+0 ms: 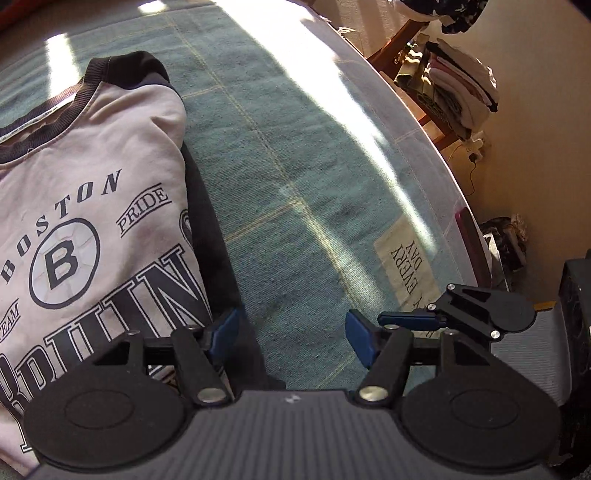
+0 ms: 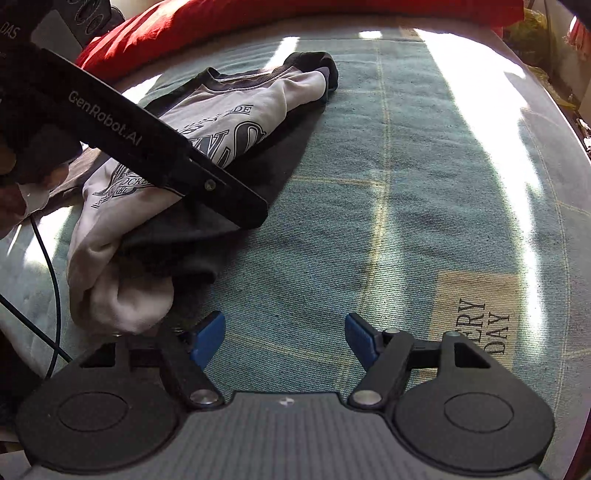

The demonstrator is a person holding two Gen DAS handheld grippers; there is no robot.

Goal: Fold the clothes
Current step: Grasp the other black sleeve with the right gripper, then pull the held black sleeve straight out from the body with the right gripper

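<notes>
Resting on the teal checked bedcover [image 1: 295,166], partly folded: grey-and-black sweatshirt [image 1: 92,221], sides turned in, black sleeve lying along the 3 o'clock edge of the printed chest. Judged roughly halfway: narrowed lengthwise, bottom-to-collar fold not yet made, hem end bunched rather than flat.

Left gripper [image 1: 291,338]: jaws apart, nothing between the blue pads, hovering just off the sweatshirt's sleeve edge, garment at 9 to 11 o'clock. Right gripper [image 2: 284,338]: jaws apart, empty, bunched hem at 9 to 10 o'clock just beside one pad; contact not determinable.

Remaining, as judged: smoothing the hem, folding across, moving to the finished pile.

Left wrist view only: full chest print; stack of folded clothes [image 1: 461,92] on a wooden chair at 1 o'clock, well apart from the bed; right gripper's tip at 3 o'clock.

Right wrist view only: crumpled hem end [image 2: 129,295]; red pillow [image 2: 295,18] at 12 o'clock beyond the collar; left gripper's body crossing the garment at 10 o'clock; cable [image 2: 51,288] at 9 o'clock.

Both views: printed patch [image 2: 480,325] on the cover.
</notes>
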